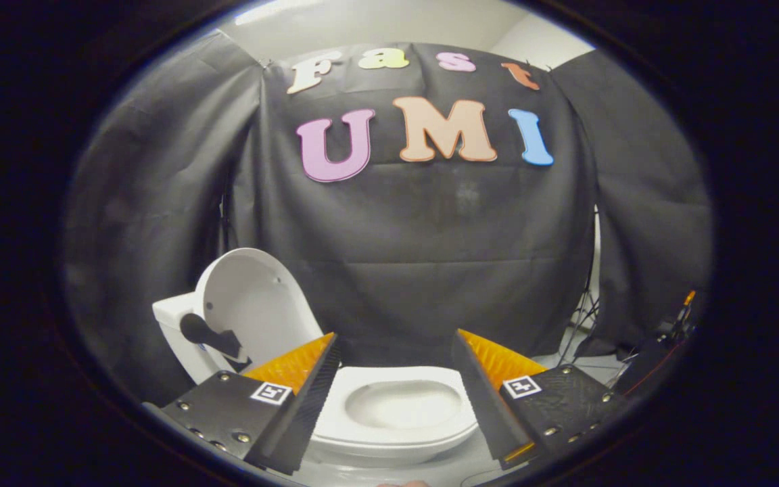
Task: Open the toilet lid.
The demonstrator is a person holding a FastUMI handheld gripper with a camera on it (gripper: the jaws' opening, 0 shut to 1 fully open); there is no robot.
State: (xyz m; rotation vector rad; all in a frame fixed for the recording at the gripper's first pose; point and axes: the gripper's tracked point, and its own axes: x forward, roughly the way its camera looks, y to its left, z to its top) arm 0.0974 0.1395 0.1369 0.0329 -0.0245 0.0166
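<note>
**Toilet lid stands raised, fingers spread wide and empty**

Nearest to the camera, the gripper (395, 352) has its two fingers (295, 379) spread far apart, and they hold nothing. Each finger carries a small square marker on its upper side. In the wide gap between them the toilet seat (396, 433) lies flat on the bowl, and its oval opening is visible just ahead of the fingers. No finger touches the seat or the bowl.

A little further, beyond the left finger, the toilet lid (254, 304) stands upright in the open position, with its pale inner side turned towards the camera. It leans back against the white tank (173, 318). A dark lever-like part (210, 335) sits at the base of the lid, near the hinge; what it is exactly I cannot tell.

To the right, beyond the right finger, some dark equipment with cables (660, 345) stands on the floor. Behind everything hangs the black cloth wall (430, 270) of the booth, and above it a pale room wall (376, 27) is seen.
</note>
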